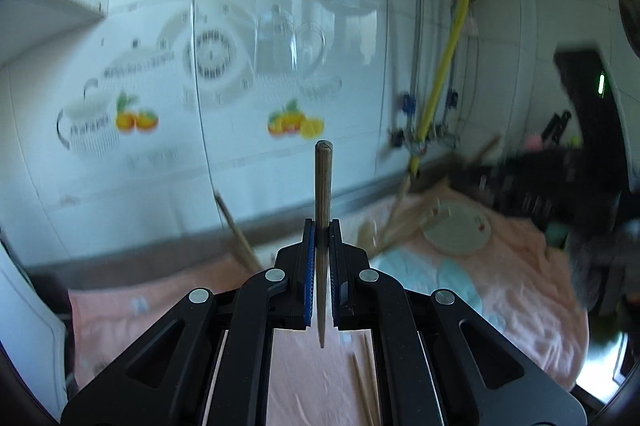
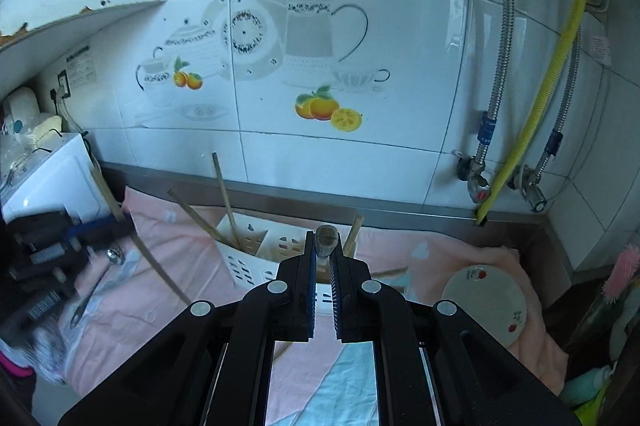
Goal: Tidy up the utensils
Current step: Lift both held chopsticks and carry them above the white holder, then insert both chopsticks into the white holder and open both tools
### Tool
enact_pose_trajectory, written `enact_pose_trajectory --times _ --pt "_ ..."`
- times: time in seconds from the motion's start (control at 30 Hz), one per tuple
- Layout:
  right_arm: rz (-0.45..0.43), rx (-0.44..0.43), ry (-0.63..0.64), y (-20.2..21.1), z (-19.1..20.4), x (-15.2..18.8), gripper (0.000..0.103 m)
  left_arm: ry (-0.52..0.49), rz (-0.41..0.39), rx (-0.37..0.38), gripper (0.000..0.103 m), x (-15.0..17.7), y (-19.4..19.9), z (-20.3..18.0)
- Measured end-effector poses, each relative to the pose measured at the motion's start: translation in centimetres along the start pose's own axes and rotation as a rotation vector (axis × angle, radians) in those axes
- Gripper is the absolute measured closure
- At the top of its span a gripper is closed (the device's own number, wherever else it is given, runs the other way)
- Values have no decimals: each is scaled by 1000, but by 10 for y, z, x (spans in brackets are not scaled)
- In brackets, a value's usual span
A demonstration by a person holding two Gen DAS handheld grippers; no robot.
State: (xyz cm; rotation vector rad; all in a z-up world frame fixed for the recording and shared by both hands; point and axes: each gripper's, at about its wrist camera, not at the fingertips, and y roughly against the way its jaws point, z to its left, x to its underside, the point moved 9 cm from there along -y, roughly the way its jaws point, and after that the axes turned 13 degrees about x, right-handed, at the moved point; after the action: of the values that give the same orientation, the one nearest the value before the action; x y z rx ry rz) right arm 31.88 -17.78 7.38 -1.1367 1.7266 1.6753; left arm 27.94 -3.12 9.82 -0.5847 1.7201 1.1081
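Left hand-held gripper [image 1: 322, 226] clenches a wooden chopstick [image 1: 322, 185]; right hand-held gripper [image 2: 324, 238] clamps a utensil handle [image 2: 326, 240] near the worktop's [image 2: 400, 216] back edge.

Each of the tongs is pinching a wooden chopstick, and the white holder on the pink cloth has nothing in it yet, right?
Not quite. The left tongs and right tongs do each pinch a chopstick, but the white holder on the pink cloth already has chopsticks standing in it, as the right wrist view shows.
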Motion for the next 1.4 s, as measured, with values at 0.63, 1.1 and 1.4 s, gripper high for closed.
enact_pose_trajectory --times 0.63,1.1,1.4 --pt "110 4 84 -52 8 14 96 87 -70 -101 98 -27 -66 66" --pt "117 -20 26 -63 15 25 84 88 -47 -106 58 -2 -48 62" --pt "31 -1 11 -18 14 26 68 73 -107 -115 30 11 8 47"
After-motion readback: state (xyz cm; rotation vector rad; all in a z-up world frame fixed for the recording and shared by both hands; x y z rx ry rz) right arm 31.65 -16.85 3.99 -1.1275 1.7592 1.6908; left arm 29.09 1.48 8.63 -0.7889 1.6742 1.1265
